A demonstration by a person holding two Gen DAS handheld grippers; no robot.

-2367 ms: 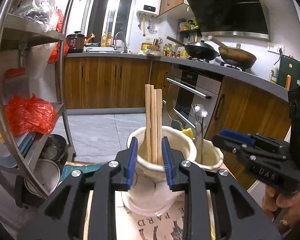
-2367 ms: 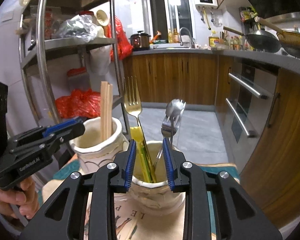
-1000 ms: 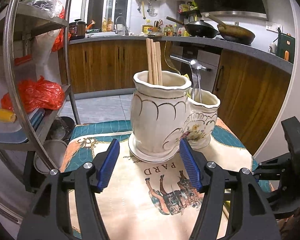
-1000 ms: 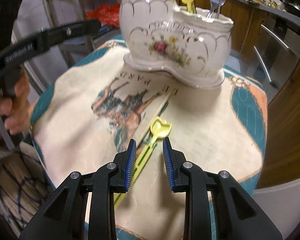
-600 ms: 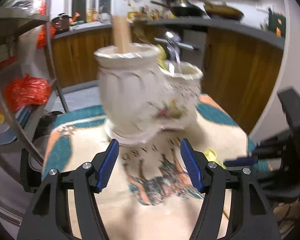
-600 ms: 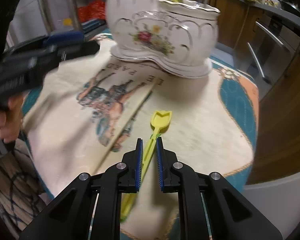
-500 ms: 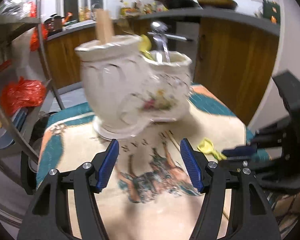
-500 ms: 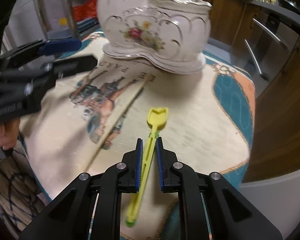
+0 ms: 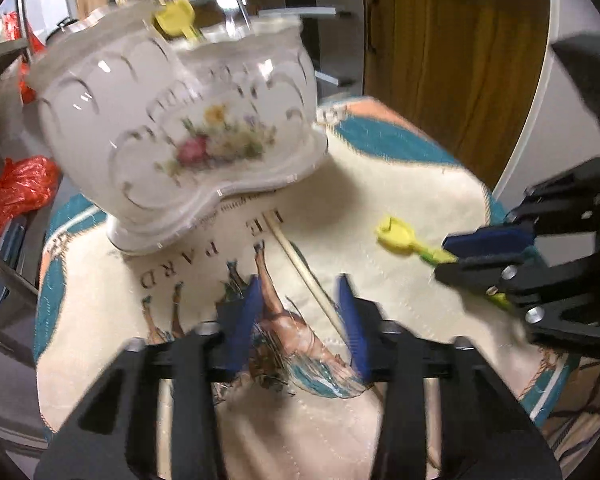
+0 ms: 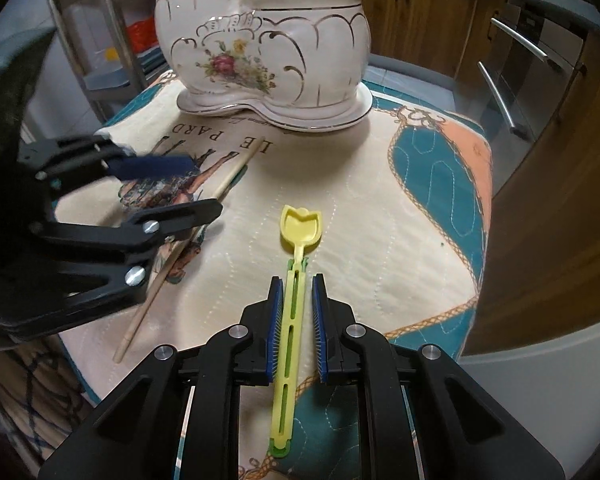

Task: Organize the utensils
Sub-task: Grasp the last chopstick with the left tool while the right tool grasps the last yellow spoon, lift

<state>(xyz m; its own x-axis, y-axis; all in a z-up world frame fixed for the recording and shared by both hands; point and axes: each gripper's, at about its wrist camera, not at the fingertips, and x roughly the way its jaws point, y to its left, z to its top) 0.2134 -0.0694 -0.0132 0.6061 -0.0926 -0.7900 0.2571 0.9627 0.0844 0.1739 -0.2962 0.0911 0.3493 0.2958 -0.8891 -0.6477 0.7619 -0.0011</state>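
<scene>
A white floral double-pot holder (image 10: 268, 52) stands at the far side of the cloth-covered table (image 10: 420, 208), with a yellow utensil and metal cutlery in it; it also shows blurred in the left wrist view (image 9: 180, 132). A yellow tulip-shaped spoon (image 10: 296, 264) lies on the cloth. My right gripper (image 10: 296, 284) is open, its jaws straddling the spoon's handle with small gaps. A wooden chopstick (image 10: 188, 240) lies on the cloth. My left gripper (image 9: 300, 304) is open low over that chopstick (image 9: 300, 268).
A metal shelf rack (image 10: 112, 40) with red bags stands left of the table. Wooden cabinets and an oven (image 10: 532, 60) are behind and to the right. The table's edge is close in front of both grippers.
Both grippers have dropped toward the cloth. My right gripper's jaws opened slightly around the yellow spoon's handle. My left gripper narrowed and moved over the chopstick.
</scene>
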